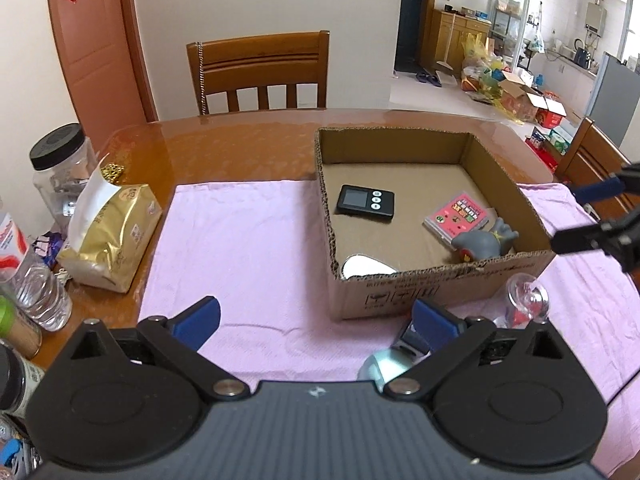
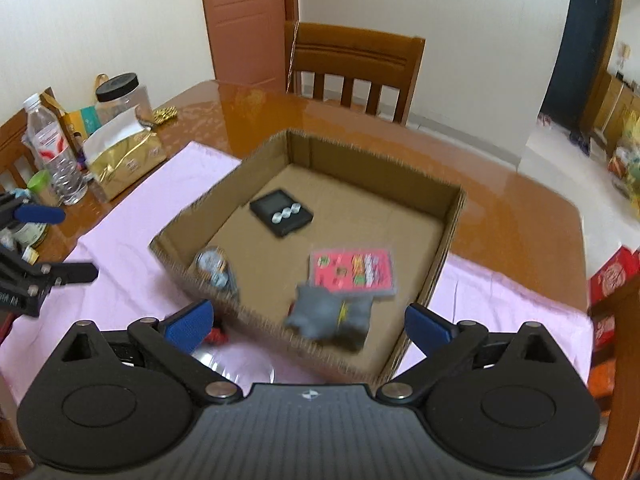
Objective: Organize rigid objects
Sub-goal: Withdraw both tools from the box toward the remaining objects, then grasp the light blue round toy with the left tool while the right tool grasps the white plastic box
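An open cardboard box stands on a pink cloth. Inside lie a black timer, a pink card case, a grey toy figure and a round white-and-silver object. My left gripper is open and empty above the cloth in front of the box. My right gripper is open and empty over the box's near edge, above the grey toy. A clear glass object and a small blue-black item lie on the cloth outside the box.
A gold tissue pack, a clear jar with a black lid and water bottles crowd the table's left edge. A wooden chair stands behind the table.
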The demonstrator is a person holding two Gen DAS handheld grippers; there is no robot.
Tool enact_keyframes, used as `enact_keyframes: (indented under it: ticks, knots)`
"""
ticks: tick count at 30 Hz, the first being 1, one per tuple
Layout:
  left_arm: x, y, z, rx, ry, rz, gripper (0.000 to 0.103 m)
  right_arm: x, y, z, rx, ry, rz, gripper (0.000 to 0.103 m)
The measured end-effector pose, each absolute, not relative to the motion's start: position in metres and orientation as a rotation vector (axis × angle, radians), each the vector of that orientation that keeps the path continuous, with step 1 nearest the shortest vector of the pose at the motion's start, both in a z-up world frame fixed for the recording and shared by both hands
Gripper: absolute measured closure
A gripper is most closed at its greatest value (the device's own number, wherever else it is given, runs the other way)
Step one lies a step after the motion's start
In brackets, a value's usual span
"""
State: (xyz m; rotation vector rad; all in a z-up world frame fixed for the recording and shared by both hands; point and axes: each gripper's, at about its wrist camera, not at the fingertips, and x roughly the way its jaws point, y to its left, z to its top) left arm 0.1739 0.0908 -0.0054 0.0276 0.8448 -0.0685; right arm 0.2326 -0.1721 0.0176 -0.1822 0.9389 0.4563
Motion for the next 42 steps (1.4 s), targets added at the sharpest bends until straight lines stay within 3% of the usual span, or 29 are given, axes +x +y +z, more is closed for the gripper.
enact_keyframes:
  ticks: [16,32,42]
  knots:
    - [0.147,0.079,-0.046,-0.010,0.916,-0.017,0.001,0.170,-0.163,-0.065,-0.176,1.037,0.509,0.000]
    - [0.142,0.079,-0.060,-0.019,0.949,-0.051,0.001,0.132,-0.171,-0.076,-0.099,1.224,0.565,0.000]
    - [0.151,0.063,-0.073,0.010,0.982,-0.087,0.001,0.127,-0.158,-0.093,-0.119,1.145,0.305,0.000]
